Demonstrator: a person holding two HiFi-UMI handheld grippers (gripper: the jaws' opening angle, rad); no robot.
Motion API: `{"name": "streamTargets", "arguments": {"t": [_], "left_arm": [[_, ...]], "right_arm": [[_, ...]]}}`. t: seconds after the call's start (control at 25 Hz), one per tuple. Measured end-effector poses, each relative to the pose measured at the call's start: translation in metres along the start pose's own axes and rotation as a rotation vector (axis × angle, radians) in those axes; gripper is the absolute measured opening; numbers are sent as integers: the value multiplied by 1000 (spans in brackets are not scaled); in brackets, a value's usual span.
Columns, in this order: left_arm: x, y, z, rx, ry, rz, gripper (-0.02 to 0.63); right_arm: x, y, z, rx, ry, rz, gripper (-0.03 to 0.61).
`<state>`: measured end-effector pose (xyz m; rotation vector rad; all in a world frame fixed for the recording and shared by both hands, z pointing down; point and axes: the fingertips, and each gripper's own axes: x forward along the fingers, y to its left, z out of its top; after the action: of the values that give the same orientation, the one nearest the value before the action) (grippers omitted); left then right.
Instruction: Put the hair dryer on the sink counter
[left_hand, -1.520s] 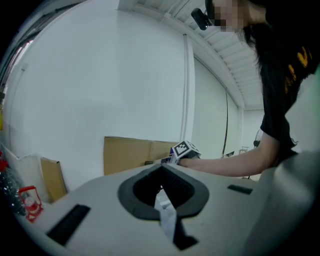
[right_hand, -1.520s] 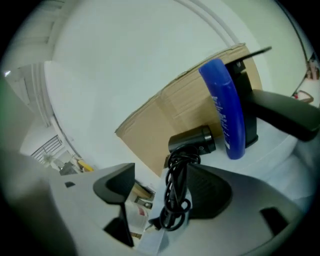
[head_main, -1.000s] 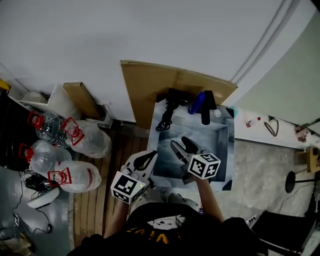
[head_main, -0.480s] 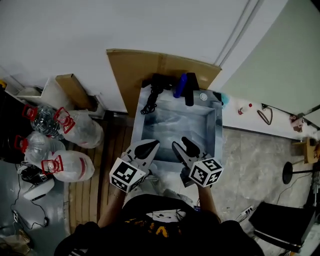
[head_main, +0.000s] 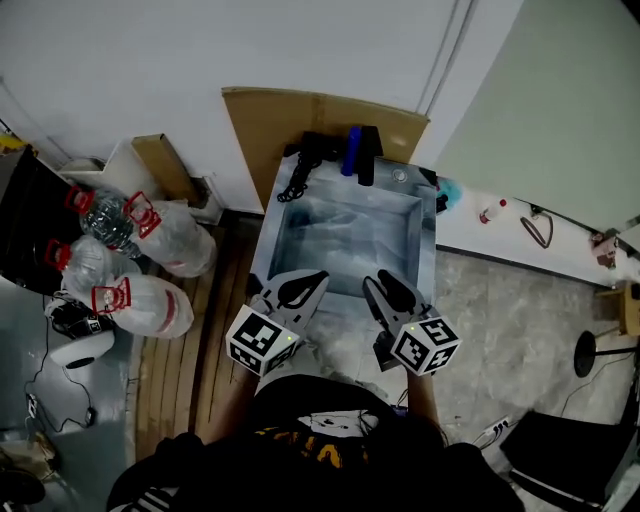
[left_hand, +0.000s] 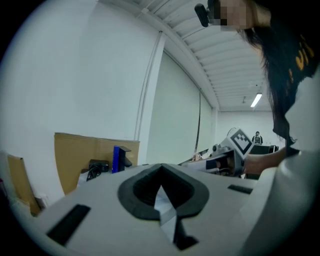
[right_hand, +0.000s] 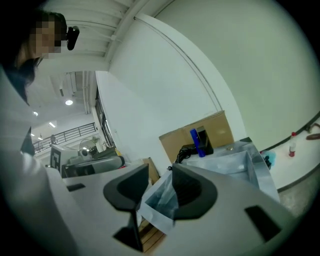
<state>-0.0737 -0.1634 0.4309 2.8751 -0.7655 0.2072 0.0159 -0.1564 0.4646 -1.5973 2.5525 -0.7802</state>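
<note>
I judge the job done: the hair dryer (head_main: 314, 150) lies at the bench's (head_main: 427, 240) far-left corner. My left tool (head_main: 318, 278) is closed and empty. My right tool (head_main: 378, 283), part-open, has just been closing on nothing.

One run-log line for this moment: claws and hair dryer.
hair dryer: on sink counter, far edge | left claw: shut, empty | right claw: just closing, nothing between

Head view overhead; both gripper views face sink (head_main: 345, 240).
</note>
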Motion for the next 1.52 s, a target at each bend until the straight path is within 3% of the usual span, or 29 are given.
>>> {"name": "streamTargets", "arguments": {"t": [0.68, 1.0, 1.52], "left_arm": [[-15, -96, -9, -13, -5, 126, 2], [-11, -113, -9, 1, 5, 128, 0], [4, -128, -7, 11, 12, 102, 2]], "right_arm": [[-86, 22, -12, -125, -9, 144, 52], [-103, 17, -14, -195, -9, 131, 26], [-115, 2, -15, -200, 7, 109, 9]]}}
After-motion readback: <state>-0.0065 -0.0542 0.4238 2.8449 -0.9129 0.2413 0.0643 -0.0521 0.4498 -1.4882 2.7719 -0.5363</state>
